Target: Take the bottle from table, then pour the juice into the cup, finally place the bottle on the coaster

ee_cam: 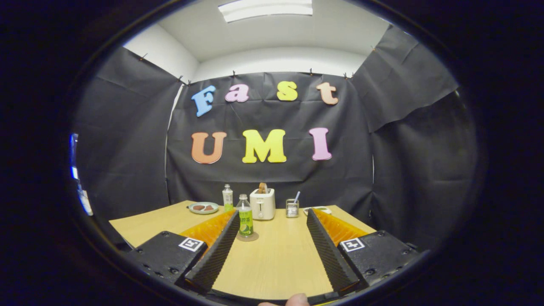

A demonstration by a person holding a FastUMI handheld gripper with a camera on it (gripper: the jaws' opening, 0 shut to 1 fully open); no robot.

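Note:
A clear bottle with a green label [245, 219] stands upright on a round coaster [248, 237] on the wooden table [272, 259]. It is just inside my left finger, near that finger's tip. My gripper [272, 212] is open wide, with bare table between the fingers, and touches nothing. A small glass cup [292, 208] with a thin stick in it stands beyond the fingertips, right of the toaster. A second small bottle [228, 197] stands farther back, left of the toaster.
A white toaster [262, 204] with bread in its slot stands at the back of the table. A plate with brown food [203, 207] lies back left. A flat white dish [318, 209] peeks over my right finger. Black cloth walls close the booth.

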